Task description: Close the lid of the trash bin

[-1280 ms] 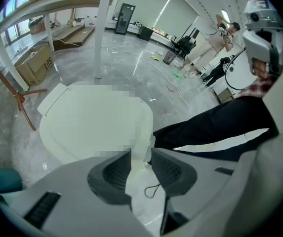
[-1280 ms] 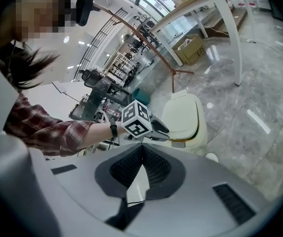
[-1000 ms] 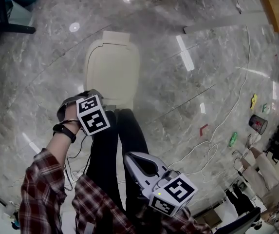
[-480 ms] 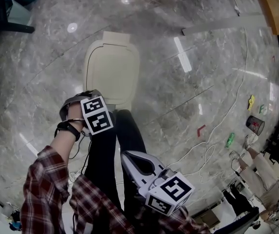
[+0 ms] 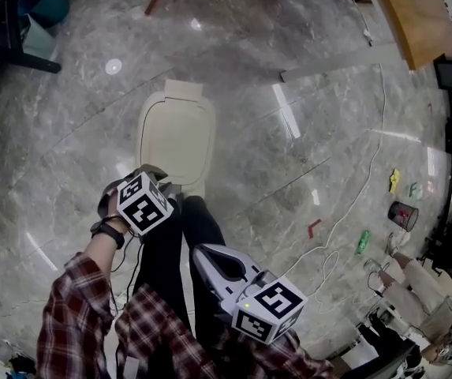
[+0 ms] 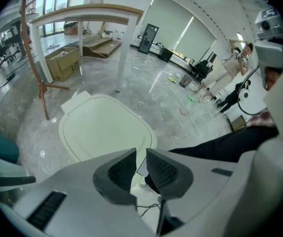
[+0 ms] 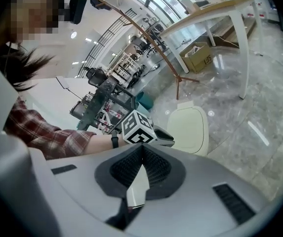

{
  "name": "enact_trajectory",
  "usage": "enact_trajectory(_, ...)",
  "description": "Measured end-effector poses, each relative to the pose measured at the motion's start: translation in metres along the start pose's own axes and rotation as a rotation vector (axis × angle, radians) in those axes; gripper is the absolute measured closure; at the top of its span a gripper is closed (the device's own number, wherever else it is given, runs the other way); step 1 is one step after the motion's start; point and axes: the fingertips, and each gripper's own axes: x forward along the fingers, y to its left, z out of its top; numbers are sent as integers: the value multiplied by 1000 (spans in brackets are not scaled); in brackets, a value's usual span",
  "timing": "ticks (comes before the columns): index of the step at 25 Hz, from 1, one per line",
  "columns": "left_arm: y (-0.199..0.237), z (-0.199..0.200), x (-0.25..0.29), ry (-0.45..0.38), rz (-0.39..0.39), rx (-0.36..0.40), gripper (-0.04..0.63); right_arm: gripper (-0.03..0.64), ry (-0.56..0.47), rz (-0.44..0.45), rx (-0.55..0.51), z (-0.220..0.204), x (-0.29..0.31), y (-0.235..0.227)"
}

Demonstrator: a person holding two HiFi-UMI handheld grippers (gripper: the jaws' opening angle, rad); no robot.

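The trash bin lid point(image 5: 176, 136) seems down, so the left hand-held gripper point(image 6: 141, 156), jaws just narrowing on nothing, should lift clear.

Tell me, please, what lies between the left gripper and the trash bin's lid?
Nothing: the left gripper view shows only air between the left gripper, whose empty jaws have just been closing, and the shut lid.
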Motion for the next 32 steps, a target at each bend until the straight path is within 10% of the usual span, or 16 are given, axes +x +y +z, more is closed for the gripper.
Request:
enact_trajectory(17, -30, 125, -270, -512, 199, -301, 584, 604, -251, 82, -303, 161, -99, 126)
enact_trajectory(32, -110, 214, -493, -1026, 345, -201, 584, 604, -460, 169, -571, 245, -191, 236)
